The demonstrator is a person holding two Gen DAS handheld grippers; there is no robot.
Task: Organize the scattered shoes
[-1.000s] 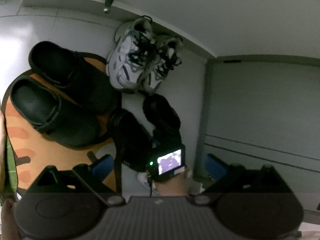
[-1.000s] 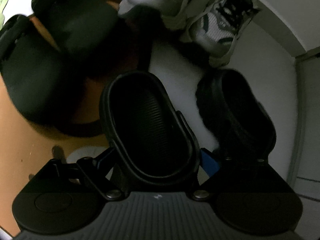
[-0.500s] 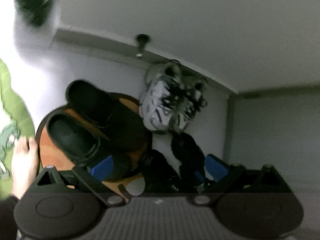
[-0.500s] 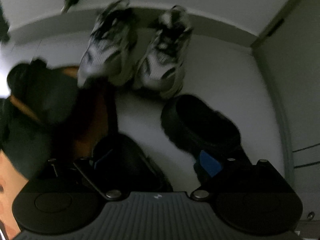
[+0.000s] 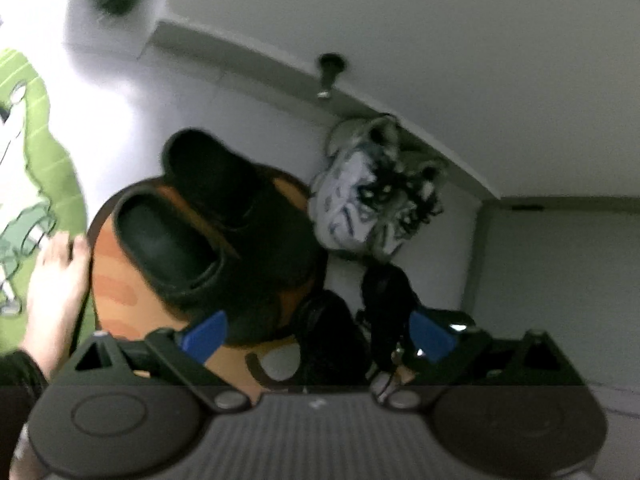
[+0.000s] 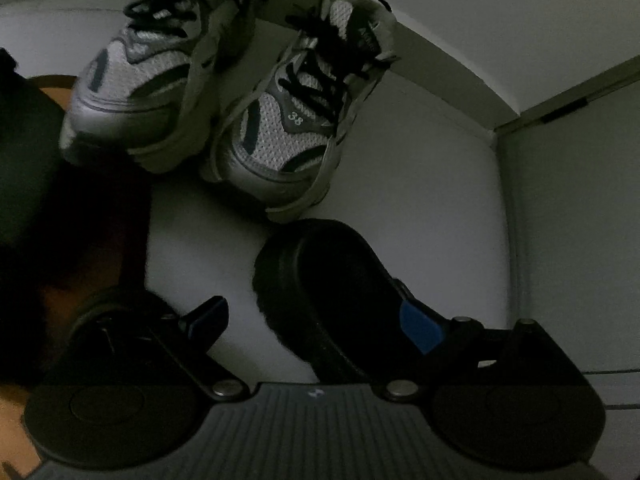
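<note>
The right gripper [image 6: 316,320] hangs open and empty; a black slipper [image 6: 336,292] lies just ahead between its fingers, its mate [image 6: 116,312] beneath the left finger, likely being paired. Grey sneakers [image 6: 224,100] stand farther ahead, against the wall. The left gripper [image 5: 316,332] is also open, empty.

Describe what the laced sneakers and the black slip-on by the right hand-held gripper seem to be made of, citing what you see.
Sneakers: white woven mesh, the weave visible, with smooth grey panels that look synthetic, and black fabric laces.
Black slip-on: apparently moulded rubber or foam, matte, in one seamless piece with a thick ridged sole edge; the dim light leaves this uncertain.
</note>
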